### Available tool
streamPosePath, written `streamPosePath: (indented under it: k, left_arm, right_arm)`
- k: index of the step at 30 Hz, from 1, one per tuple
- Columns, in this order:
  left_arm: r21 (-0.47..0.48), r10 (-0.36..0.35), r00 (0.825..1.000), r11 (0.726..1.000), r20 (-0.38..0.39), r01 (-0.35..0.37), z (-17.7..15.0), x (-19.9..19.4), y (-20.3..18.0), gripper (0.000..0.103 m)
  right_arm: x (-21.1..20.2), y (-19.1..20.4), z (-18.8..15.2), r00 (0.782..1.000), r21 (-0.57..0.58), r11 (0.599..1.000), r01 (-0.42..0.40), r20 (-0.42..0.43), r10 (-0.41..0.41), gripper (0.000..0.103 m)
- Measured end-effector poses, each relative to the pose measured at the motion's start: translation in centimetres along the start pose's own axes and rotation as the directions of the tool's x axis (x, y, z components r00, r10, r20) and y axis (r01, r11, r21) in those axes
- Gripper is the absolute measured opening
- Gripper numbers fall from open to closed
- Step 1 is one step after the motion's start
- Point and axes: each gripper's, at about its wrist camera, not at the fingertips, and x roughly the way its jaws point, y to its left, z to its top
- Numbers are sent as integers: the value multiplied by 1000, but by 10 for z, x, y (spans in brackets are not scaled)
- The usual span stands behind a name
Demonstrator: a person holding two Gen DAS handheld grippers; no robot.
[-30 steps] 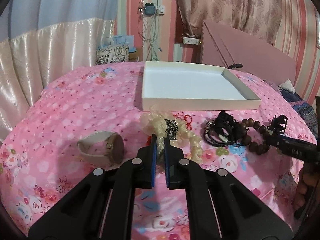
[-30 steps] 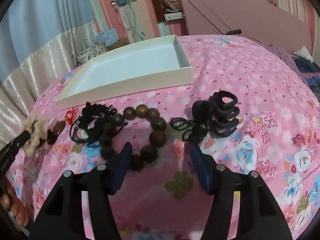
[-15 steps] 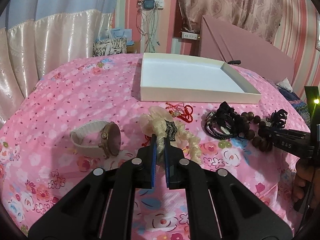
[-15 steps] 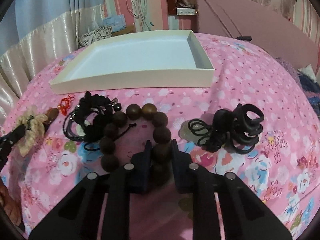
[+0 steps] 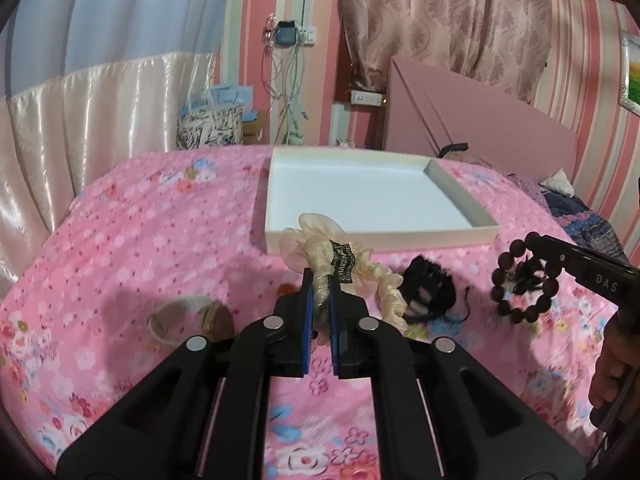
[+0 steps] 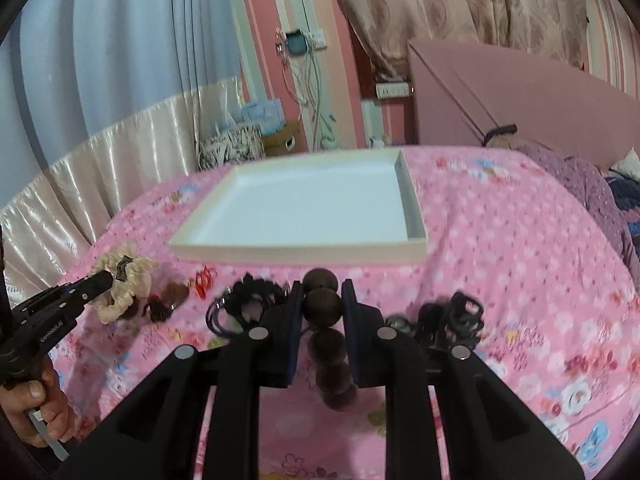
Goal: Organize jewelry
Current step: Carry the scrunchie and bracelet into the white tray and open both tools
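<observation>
My left gripper is shut on a cream scrunchie and holds it lifted above the pink bedspread, just short of the empty white tray. My right gripper is shut on a dark wooden bead bracelet, which hangs down between its jaws above the bed. In the left wrist view the bracelet dangles from the right gripper at the right. The tray lies straight ahead in the right wrist view.
On the bedspread lie a white-strapped watch, a bundle of black hair ties, a red string charm and a black claw clip. A pink headboard stands behind the tray.
Both grippers have risen off the bed. The left lifted the scrunchie toward the tray. The right, which closed on the bead bracelet, has lifted it clear of the hair ties.
</observation>
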Motion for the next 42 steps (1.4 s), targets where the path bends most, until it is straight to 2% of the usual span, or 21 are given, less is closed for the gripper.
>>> streamPosePath:
  k: [11,16,24,36,42]
  left_arm:
    - [-2,11,999,1000,31,-11,41,16,-3,5]
    - [-1,11,999,1000,37,-11,57,31,-5,5]
    - [29,59,998,998,29,-60,75,70,-16,5]
    - [-36,85,996,996,40,-83,93,116,-14,5]
    - [-33,83,996,996,22,-83,91,138,-14,5]
  right_arm:
    - [4,-4,36,997,-21,1000,22,71,-21,19]
    - [13,-3,53,994,-17,999,31,104,-29,19]
    - [34,-15,74,987,14,999,35,157,-37,19]
    - [71,-5,90,990,-42,999,-1,140,7,19]
    - [95,4,90,993,-68,998,2,116,6,19]
